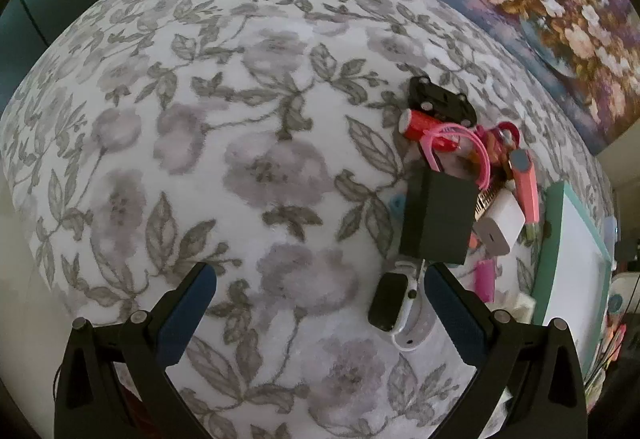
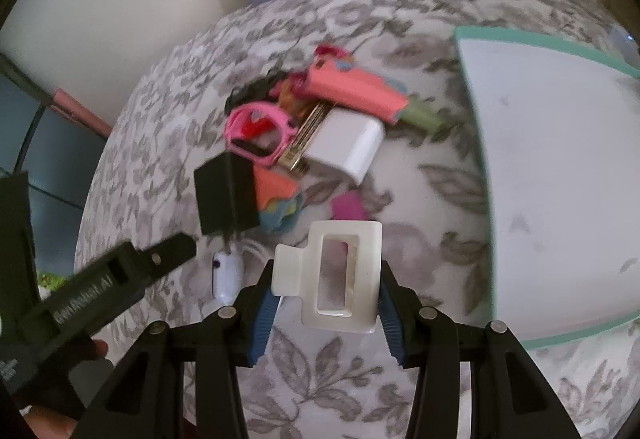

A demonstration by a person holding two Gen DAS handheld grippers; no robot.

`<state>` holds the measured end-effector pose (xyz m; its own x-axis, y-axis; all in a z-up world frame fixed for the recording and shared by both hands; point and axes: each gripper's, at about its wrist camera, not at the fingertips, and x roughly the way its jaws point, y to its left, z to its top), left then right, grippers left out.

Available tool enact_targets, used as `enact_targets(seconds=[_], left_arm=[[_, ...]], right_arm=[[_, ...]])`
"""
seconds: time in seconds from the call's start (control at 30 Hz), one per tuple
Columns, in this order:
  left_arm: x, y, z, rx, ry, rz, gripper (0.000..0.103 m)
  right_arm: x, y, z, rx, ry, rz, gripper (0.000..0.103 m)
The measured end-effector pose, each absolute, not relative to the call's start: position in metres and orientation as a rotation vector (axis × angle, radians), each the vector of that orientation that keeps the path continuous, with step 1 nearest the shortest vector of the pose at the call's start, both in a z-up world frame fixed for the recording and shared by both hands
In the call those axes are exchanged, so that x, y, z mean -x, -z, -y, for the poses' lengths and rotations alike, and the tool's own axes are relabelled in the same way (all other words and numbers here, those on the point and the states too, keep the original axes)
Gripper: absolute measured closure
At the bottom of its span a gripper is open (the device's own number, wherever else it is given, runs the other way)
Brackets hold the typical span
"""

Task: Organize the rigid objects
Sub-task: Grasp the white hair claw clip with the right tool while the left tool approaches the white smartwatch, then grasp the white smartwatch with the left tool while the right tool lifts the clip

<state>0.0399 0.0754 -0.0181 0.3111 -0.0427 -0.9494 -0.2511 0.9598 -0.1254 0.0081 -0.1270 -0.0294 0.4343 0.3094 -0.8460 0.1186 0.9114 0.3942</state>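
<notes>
Left gripper (image 1: 320, 303): jaws wide apart, empty, above the smartwatch (image 1: 394, 303).
Right gripper (image 2: 326, 295): clamped on white hair claw clip (image 2: 336, 275), lifted near the teal-rimmed tray (image 2: 560, 167).
Risk: smooth plastic clip may twist and slip free.
Writing: left gripper's lettering blurred, illegible.

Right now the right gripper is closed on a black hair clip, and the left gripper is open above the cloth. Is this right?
Not quite: the hair clip in the right gripper is white, as the right wrist view shows. The left gripper is indeed open above the cloth.
</notes>
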Motion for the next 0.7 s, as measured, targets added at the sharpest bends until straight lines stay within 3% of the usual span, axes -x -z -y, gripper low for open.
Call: enact_targets(seconds=[0.63,0.7], left_arm=[[-0.044,0.039,-0.019,0.061,-0.01,-1.298,0.001],[-0.045,0.045,-0.01,0.018,-0.009,-1.307,0.012]], right_arm=[[0.003,-0.009,0.175,-0.383,0.042,-0.985,0.054],[0.004,-0.007,0.177,-0.384,0.046,-0.99,0.054]])
